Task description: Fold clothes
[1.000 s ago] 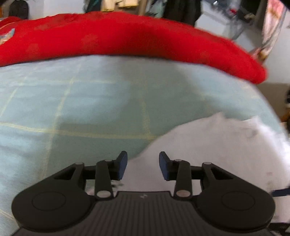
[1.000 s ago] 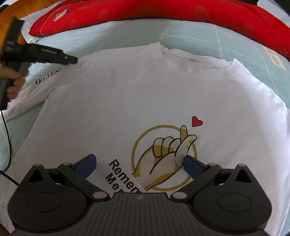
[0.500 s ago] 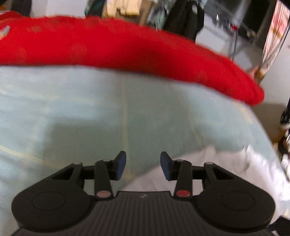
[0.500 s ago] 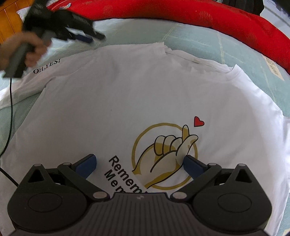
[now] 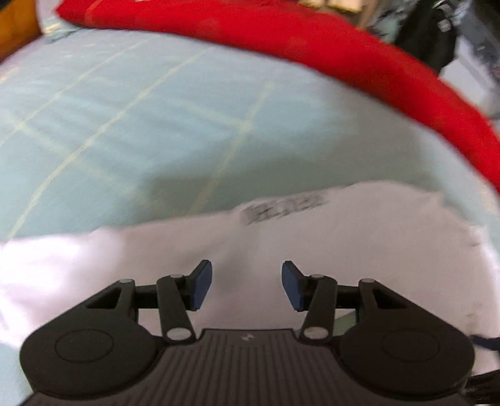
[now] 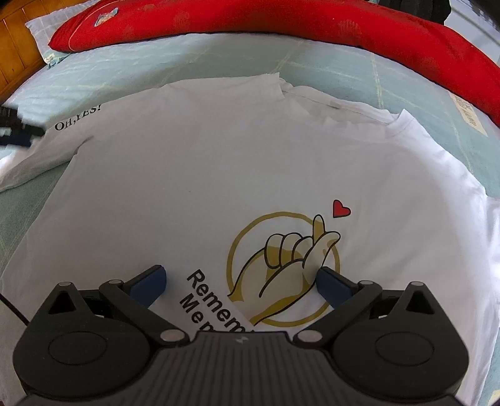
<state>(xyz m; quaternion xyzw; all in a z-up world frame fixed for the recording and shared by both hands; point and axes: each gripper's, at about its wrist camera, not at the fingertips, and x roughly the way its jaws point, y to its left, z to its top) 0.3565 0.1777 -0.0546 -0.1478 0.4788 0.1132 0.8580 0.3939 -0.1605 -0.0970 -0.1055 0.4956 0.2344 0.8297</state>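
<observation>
A home bedroom: checked bedsheet (image 6: 218,62), red pillow (image 6: 281,22), wooden headboard (image 6: 12,47).

A pale green checked bed sheet (image 6: 218,59) covers the bed. A long red pillow (image 6: 312,22) lies along its far side. A wooden headboard (image 6: 12,47) shows at the far left.

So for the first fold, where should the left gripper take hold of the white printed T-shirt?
Probably the sleeve with the black lettering. It lies flat and sticks out past the body of the white printed T-shirt, so its free edge can be pinched. The open left gripper should come in low from the outer side, over the pale green sheet.
</observation>
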